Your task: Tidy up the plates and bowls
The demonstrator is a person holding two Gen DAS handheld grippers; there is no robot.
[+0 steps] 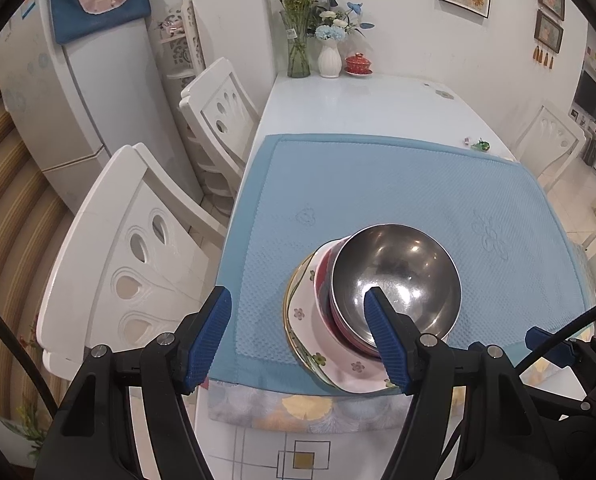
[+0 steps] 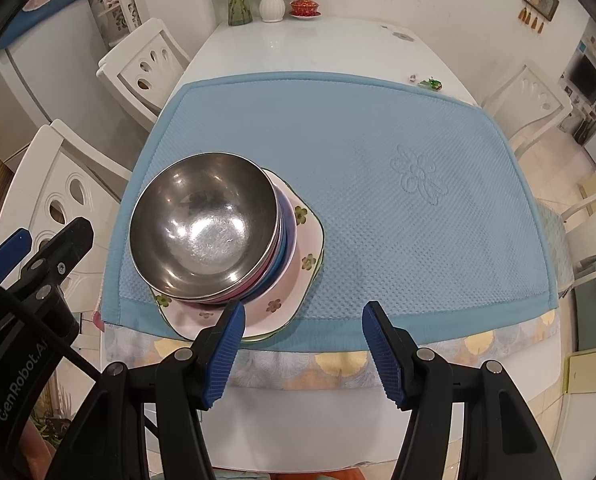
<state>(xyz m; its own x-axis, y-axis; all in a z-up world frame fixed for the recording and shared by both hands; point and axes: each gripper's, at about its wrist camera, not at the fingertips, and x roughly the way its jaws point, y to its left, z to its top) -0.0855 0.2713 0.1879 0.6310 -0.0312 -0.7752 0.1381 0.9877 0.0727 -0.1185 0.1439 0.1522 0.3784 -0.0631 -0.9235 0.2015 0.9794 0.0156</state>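
Note:
A steel bowl (image 1: pixel 394 280) (image 2: pixel 206 228) tops a stack of coloured bowls (image 2: pixel 286 236) that rests on flowered plates (image 1: pixel 310 320) (image 2: pixel 298 280). The stack sits at the near left part of a blue mat (image 1: pixel 378 184) (image 2: pixel 378 160). My left gripper (image 1: pixel 297 294) hovers open at the stack's near side; its right finger crosses in front of the steel bowl and presses on nothing. My right gripper (image 2: pixel 304 308) is open over the mat's front edge, just right of the plates, with nothing between its fingers. The left gripper's body (image 2: pixel 50 256) shows at the left edge of the right wrist view.
The white table (image 2: pixel 298 40) carries two vases of flowers (image 1: pixel 298 40) and a red lidded cup (image 1: pixel 358 63) at its far end, and a small green trinket (image 2: pixel 430 83) at the right edge. White chairs (image 1: pixel 118 260) (image 2: pixel 530 100) flank it. A fridge (image 1: pixel 78 100) stands left.

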